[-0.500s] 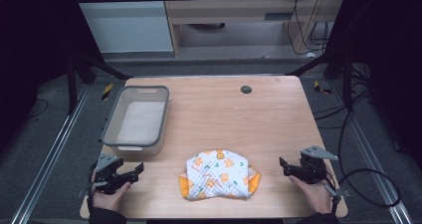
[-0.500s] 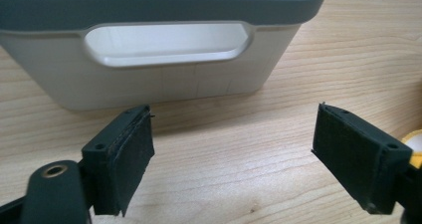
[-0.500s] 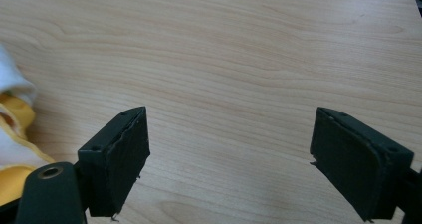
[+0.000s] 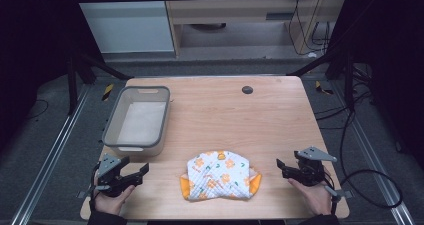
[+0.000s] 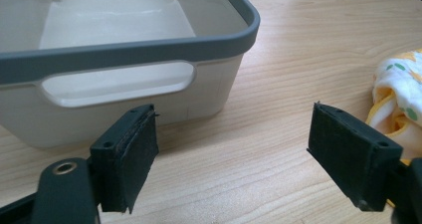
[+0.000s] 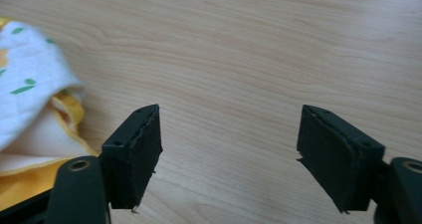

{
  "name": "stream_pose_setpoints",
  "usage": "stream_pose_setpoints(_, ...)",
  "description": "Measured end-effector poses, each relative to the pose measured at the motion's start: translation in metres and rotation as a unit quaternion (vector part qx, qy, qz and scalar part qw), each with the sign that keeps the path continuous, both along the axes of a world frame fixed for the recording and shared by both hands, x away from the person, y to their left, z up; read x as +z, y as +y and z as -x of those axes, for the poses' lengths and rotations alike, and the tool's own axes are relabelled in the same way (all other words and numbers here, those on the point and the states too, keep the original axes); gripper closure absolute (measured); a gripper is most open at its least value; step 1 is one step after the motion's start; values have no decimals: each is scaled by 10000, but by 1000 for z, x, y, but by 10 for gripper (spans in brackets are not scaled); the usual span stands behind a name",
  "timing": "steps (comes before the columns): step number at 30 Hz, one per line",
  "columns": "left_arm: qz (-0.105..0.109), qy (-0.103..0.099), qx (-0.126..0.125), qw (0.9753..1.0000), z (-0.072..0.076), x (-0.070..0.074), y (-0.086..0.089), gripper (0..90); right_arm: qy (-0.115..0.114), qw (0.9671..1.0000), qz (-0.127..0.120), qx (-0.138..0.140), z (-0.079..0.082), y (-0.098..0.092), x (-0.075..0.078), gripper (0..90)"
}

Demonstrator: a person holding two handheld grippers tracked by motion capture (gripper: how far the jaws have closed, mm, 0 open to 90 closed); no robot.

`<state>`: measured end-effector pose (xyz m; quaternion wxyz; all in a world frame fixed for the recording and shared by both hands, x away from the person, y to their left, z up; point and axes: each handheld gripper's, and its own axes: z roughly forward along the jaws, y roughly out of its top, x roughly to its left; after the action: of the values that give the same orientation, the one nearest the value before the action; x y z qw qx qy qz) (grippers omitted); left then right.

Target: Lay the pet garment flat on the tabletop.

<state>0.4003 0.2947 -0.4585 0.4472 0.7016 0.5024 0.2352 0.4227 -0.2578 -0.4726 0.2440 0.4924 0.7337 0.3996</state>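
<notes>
High view: folded cloth (image 4: 220, 175) lies at the table's (image 4: 240, 120) near edge, between both hands. Left gripper (image 4: 135, 173) held low at the near left corner, pointing right toward the cloth, fingers apart, empty. Right gripper (image 4: 281, 167) low at the near right, pointing left, fingers apart, empty. Grey bin (image 4: 138, 119) stands behind the left hand.

Left gripper view: fingers (image 5: 130, 157) wide open over bare wood, bin (image 5: 124, 50) just ahead, cloth (image 5: 398, 94) at right edge.

Right gripper view: fingers (image 6: 137, 152) wide open, cloth (image 6: 35, 109) at left.
</notes>
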Motion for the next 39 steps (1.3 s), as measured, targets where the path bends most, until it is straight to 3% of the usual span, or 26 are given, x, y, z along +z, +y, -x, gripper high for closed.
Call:
stream_pose_setpoints(10,136,-140,37,9998,0,19,6,238,-237,9993,-41,296,-4,4,28,338)
stream_pose_setpoints(18,132,-296,-58,9995,-4,35,-3,266,-320,9989,-201,290,-11,4,43,342)
stream_pose_setpoints(24,192,-322,-266,9989,-12,45,-23,270,-401,9978,-263,450,-19,19,51,361)
stream_pose_setpoints(30,145,-335,-580,9976,-22,53,-54,269,-457,9965,-293,629,-22,36,59,388)
stream_pose_setpoints(39,3,-63,-914,9958,-36,45,-90,275,-355,9937,-350,1000,-27,62,57,438)
